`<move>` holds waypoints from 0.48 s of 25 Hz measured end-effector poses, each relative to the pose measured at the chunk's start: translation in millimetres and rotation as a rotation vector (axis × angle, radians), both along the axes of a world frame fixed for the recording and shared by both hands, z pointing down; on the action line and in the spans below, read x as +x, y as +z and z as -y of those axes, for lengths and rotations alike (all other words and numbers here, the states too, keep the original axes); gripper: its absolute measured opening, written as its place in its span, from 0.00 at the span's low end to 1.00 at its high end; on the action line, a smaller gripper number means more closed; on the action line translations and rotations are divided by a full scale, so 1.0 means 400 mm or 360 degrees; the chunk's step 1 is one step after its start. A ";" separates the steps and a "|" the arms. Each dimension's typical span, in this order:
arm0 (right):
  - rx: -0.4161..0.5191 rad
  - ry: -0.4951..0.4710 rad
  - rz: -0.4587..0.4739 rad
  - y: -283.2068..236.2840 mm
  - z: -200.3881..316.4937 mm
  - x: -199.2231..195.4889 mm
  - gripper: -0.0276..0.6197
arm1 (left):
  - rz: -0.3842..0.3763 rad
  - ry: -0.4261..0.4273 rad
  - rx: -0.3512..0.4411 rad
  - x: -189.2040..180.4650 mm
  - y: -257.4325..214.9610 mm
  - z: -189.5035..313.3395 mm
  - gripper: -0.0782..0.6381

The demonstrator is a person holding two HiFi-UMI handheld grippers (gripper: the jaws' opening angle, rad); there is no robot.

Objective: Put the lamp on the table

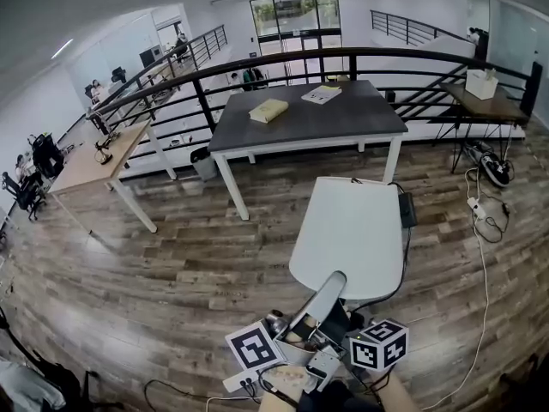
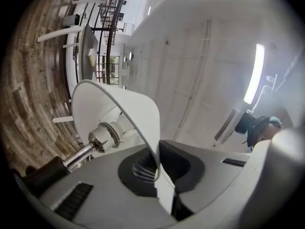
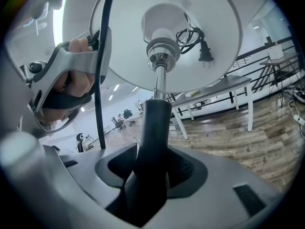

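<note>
The lamp hangs in the air over the wooden floor, its white shade (image 1: 352, 230) tilted toward the dark grey table (image 1: 360, 123) beyond it. My left gripper (image 2: 159, 173) is shut on the thin rim of the shade (image 2: 138, 109); the chrome socket (image 2: 102, 140) shows to its left. My right gripper (image 3: 151, 168) is shut on the lamp's black stem (image 3: 155, 123), below the socket and the shade (image 3: 209, 13). The lamp's black cord runs up past the left gripper (image 3: 71, 80), and its plug (image 3: 204, 54) lies coiled inside the shade. The lamp's base is hidden.
A yellowish pad (image 1: 268, 110) and a book (image 1: 321, 94) lie on the far part of the dark table. Behind it runs a black railing (image 1: 283, 63). A wooden desk (image 1: 94, 157) stands at left, a small table with a white box (image 1: 483, 84) at right, and cables (image 1: 480, 209) on the floor.
</note>
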State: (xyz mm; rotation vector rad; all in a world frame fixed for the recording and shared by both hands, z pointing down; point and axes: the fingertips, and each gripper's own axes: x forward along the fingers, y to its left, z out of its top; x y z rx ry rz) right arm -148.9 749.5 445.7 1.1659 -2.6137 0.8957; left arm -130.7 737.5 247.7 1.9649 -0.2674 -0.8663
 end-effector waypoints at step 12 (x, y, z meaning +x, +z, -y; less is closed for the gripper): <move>0.0023 -0.0038 -0.0007 -0.009 0.002 0.066 0.34 | -0.0005 -0.0040 0.0003 0.057 -0.008 -0.004 0.13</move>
